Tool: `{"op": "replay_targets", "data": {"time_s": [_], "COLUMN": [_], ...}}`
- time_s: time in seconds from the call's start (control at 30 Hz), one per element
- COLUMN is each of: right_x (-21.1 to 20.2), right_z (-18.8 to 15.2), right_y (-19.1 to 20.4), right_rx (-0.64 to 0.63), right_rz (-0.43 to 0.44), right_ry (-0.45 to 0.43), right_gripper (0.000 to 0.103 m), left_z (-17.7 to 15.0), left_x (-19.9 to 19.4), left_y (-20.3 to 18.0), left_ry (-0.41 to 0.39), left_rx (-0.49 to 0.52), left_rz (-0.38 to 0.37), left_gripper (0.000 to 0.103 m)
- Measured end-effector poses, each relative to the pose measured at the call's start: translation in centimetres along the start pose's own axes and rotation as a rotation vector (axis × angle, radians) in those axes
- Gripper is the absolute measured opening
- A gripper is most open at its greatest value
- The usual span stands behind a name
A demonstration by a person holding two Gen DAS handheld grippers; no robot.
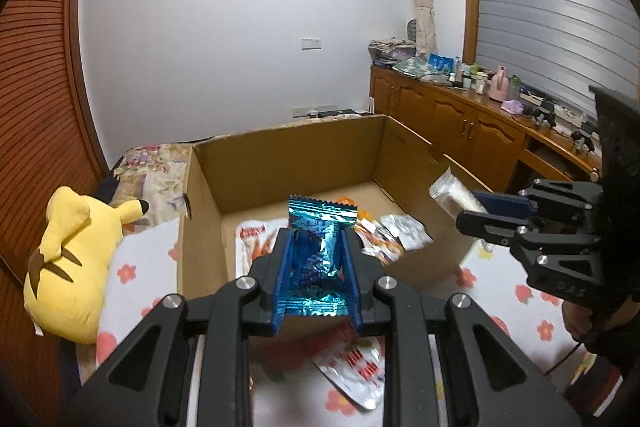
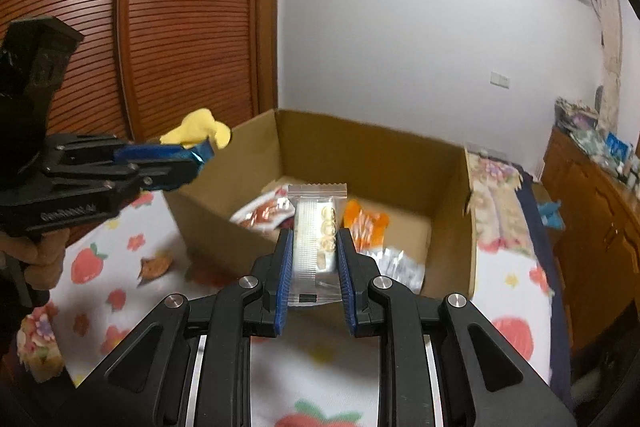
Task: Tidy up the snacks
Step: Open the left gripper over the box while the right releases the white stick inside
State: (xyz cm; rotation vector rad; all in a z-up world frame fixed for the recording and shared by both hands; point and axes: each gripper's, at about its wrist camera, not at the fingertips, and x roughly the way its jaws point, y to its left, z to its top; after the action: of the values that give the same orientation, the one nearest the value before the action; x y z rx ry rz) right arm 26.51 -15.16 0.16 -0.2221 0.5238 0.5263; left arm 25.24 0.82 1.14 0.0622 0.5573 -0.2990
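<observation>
Left gripper (image 1: 318,259) clenched on a blue foil packet (image 1: 320,247), held above the near edge of the cardboard box (image 1: 280,163) on the bed. Right gripper (image 2: 314,259) clenched on a clear packet (image 2: 316,239), likewise above the box. More snacks (image 1: 392,239) inside.

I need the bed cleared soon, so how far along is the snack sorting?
Partly done. Several packets already lie in the cardboard box, among them an orange packet and a silver one. In hand: the left gripper is shut on a blue foil packet, the right gripper on a clear packet, both short of the box. Left: a red and white packet lies on the bedspread.
</observation>
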Motion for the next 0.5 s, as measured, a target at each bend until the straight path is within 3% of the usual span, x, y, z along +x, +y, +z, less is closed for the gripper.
{"op": "replay_targets", "data": {"time_s": [0.2, 0.5], "right_x": [2.5, 5.8], "right_z": [2.3, 2.3], "right_y": [-1.3, -2.8], "right_rx": [0.000, 0.026], "right_rz": [0.003, 0.002], "right_ry": [0.016, 0.098], "right_gripper": [0.019, 0.020], "left_z": [1.5, 1.9], "left_x": [2.6, 5.9], "left_y": [0.9, 1.5], "left_ry": [0.012, 0.057], "left_rx": [-0.011, -0.032], "left_rz": [0.017, 0.034], "left_gripper": [0.023, 0.025]}}
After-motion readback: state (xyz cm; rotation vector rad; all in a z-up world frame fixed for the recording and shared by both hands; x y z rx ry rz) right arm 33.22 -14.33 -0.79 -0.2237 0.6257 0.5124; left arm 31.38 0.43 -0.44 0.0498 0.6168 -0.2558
